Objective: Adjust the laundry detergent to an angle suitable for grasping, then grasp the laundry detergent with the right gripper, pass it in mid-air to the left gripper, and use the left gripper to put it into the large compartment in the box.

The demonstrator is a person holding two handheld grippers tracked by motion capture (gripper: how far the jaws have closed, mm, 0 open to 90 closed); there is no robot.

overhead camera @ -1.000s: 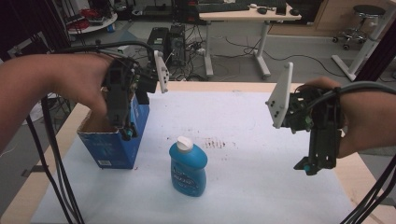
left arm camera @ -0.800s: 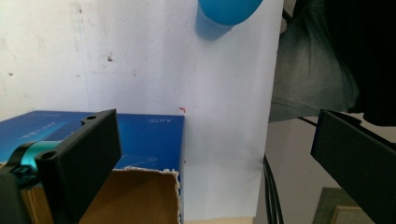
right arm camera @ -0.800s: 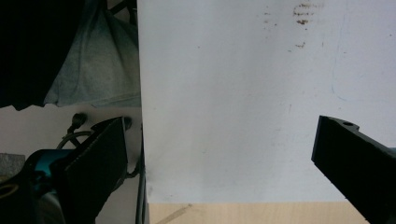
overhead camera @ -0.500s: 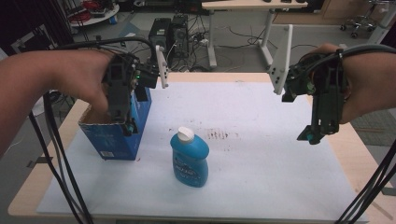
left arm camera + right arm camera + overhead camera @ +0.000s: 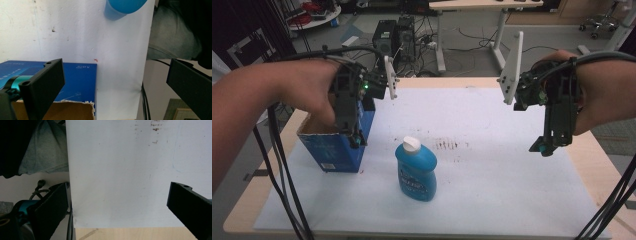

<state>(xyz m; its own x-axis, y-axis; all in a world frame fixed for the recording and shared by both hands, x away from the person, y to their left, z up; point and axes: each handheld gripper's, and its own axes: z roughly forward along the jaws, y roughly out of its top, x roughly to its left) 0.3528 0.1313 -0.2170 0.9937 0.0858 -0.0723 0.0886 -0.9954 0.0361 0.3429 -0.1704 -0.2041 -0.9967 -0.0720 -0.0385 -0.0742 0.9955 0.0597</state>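
Progress toward loading the box, judged from three views. Left gripper [image 5: 354, 135] hangs over the near right corner of the open blue cardboard box [image 5: 334, 150], which stands at the left of the white mat [image 5: 492, 165]; in the left gripper view its black jaws stand wide apart with nothing between them, one jaw above the torn cardboard rim of the box [image 5: 75, 82]. Right gripper [image 5: 544, 146] hovers above the right part of the mat, well apart from both objects; in the right gripper view its jaws are likewise spread and empty over bare mat [image 5: 125, 175]. Blue bottle [image 5: 416, 170] with a white cap stands upright on the mat, just beside the box on its right, between the two grippers and touched by neither; its base appears at the top of the left gripper view [image 5: 125, 6].

Judgement: the work appears to be at an early stage. Nothing is gripped, the bottle is not yet lifted, and whether anything lies inside the box cannot be told. What likely remains is grasping the bottle and placing it into the box.
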